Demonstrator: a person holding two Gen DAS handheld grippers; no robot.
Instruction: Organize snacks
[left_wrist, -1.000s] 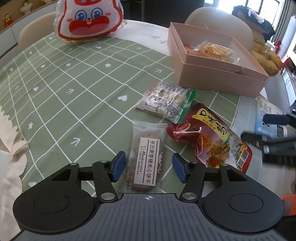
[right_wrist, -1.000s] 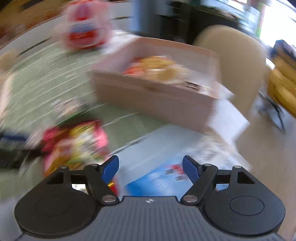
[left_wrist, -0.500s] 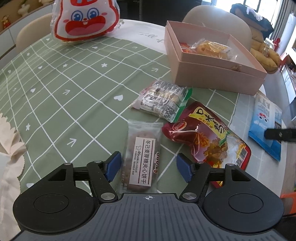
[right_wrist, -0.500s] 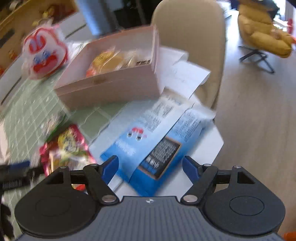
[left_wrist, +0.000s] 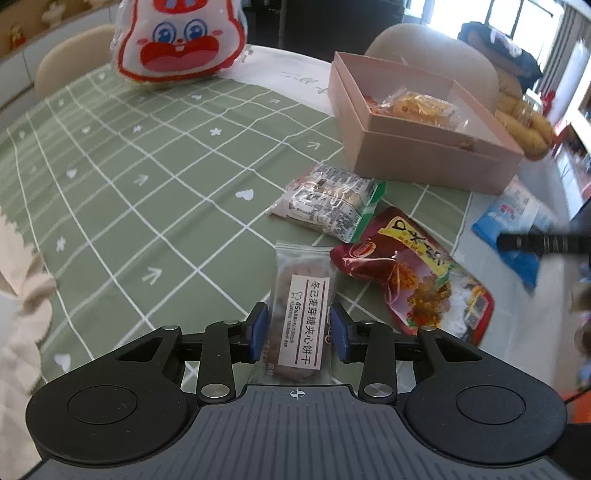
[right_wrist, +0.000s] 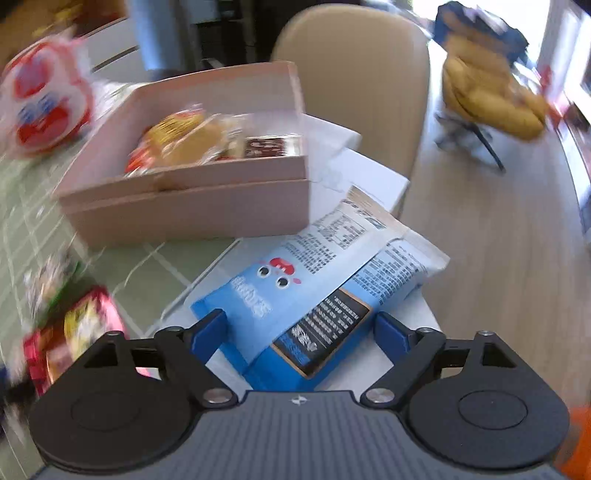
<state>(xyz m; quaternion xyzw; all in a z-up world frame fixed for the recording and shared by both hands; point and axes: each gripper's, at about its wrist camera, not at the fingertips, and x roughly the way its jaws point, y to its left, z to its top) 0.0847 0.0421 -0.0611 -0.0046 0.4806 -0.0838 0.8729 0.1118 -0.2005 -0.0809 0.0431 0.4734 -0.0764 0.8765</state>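
A clear biscuit pack (left_wrist: 301, 314) with a white label lies on the green checked tablecloth (left_wrist: 147, 206). My left gripper (left_wrist: 299, 332) straddles its near end; the jaws are closing and the blue pads stand right at the wrapper's edges without squashing it. My right gripper (right_wrist: 299, 336) is open over a blue-and-white snack bag (right_wrist: 295, 295) at the table's edge, one pad on each side of it and clear of it. Beyond stands the pink box (right_wrist: 192, 210) with several snacks inside. The left wrist view shows the box (left_wrist: 428, 162) at the back right.
A red snack bag (left_wrist: 413, 277) and a green-edged silver pack (left_wrist: 328, 203) lie just right of the biscuit pack. A rabbit-face bag (left_wrist: 177, 40) stands at the far side. Beige chairs (right_wrist: 351, 74) ring the table. The floor drops off right of the blue bag.
My left gripper's pads have come in from wide apart to the biscuit pack's sides. The right gripper swung and rolled over to the blue bag, which now lies between its fingers.
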